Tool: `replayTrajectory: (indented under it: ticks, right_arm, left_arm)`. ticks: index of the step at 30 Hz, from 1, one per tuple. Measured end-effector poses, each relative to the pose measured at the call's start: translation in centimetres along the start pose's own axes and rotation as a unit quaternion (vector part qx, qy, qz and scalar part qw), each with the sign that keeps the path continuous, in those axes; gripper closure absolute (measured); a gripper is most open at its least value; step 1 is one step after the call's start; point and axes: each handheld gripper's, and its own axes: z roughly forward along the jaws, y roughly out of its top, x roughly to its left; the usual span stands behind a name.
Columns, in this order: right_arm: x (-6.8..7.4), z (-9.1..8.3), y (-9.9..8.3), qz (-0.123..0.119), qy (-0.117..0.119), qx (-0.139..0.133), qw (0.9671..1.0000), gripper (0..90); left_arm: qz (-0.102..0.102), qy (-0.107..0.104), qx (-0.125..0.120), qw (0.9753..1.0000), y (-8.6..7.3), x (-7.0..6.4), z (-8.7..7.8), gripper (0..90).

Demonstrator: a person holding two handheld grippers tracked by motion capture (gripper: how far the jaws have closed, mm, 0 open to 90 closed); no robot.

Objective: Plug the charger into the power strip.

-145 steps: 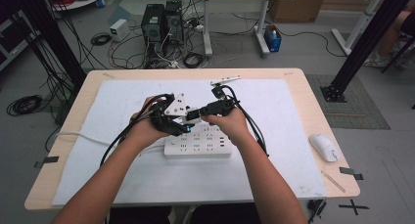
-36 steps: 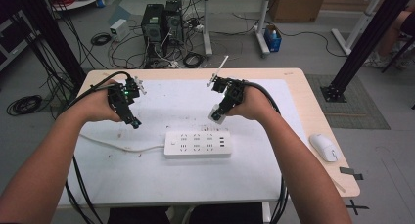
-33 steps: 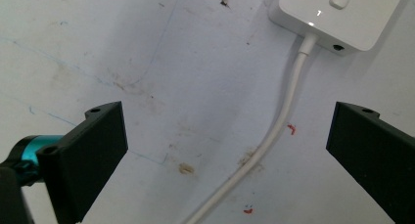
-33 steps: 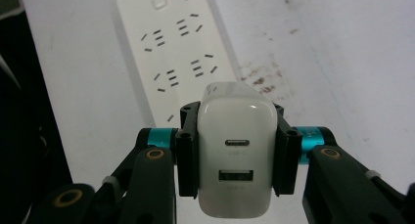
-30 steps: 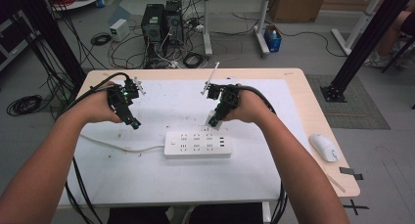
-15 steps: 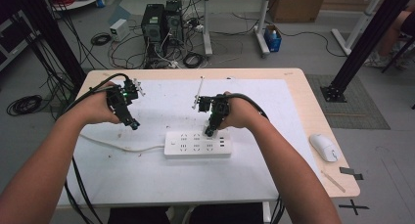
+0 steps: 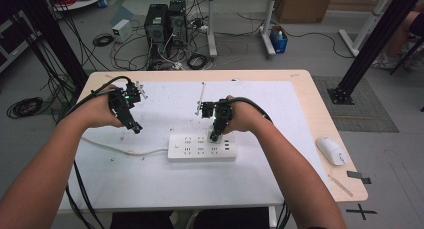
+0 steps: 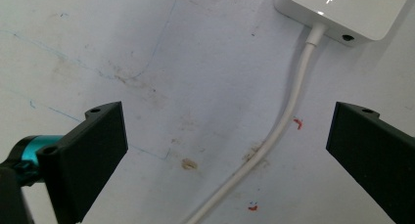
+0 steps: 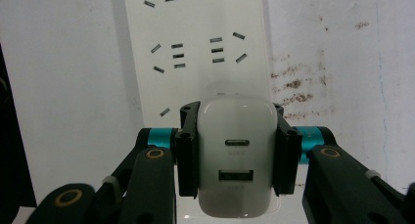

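Observation:
A white power strip (image 7: 201, 147) lies across the middle of the white table mat; its sockets (image 9: 195, 48) run up the right gripper view. My right gripper (image 7: 215, 135) is shut on a white USB charger (image 9: 237, 158), whose two ports face the camera, and holds it just over the strip's right part. Whether its prongs touch a socket is hidden. My left gripper (image 7: 135, 127) stands open over the mat left of the strip, above the strip's white cord (image 8: 274, 136) and near the strip's end (image 8: 342, 11).
A white mouse (image 7: 331, 150) lies on the wooden table edge (image 7: 345, 179) at the right. A thin rod (image 7: 202, 92) sticks up behind the right hand. Cables trail from both grippers off the front. Computers and cables crowd the floor beyond.
My right gripper has moved left and down with the charger, from above the mat's right half onto the power strip. The left gripper has stayed put and open.

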Motion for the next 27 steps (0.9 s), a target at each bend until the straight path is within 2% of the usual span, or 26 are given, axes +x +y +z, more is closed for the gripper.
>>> replayTrajectory:
  ticks: [7, 10, 13, 18, 22, 27]
  right_arm:
    - [0.6, 0.3, 0.4, -0.036, -0.014, 0.014, 0.9991, 62.5]
    - [0.8, 0.5, 0.7, -0.042, -0.020, 0.019, 0.9987, 62.6]
    - [1.0, 1.3, 1.0, -0.056, -0.026, 0.032, 0.9976, 62.7]
    - [0.8, 1.2, 0.8, -0.051, -0.023, 0.031, 0.9979, 62.9]
    - [1.2, 1.3, 0.8, -0.052, -0.032, 0.032, 0.9976, 63.0]
    - [1.6, 1.4, 1.1, -0.066, -0.045, 0.040, 0.9960, 63.0]
  left_arm:
    - [0.002, 0.001, 0.002, 1.0000, 0.1, -0.1, -0.1, 1.7]
    - [0.003, 0.001, 0.002, 1.0000, 0.1, -0.2, -0.1, 1.7]
    - [0.003, 0.000, 0.001, 1.0000, 0.1, -0.2, 0.0, 1.7]
    - [0.007, -0.002, 0.005, 1.0000, 0.2, -0.3, 0.1, 1.7]
    - [0.003, -0.001, 0.007, 1.0000, 0.2, -0.2, 0.2, 1.7]
    - [0.001, -0.001, 0.008, 1.0000, 0.3, -0.2, 0.4, 1.7]
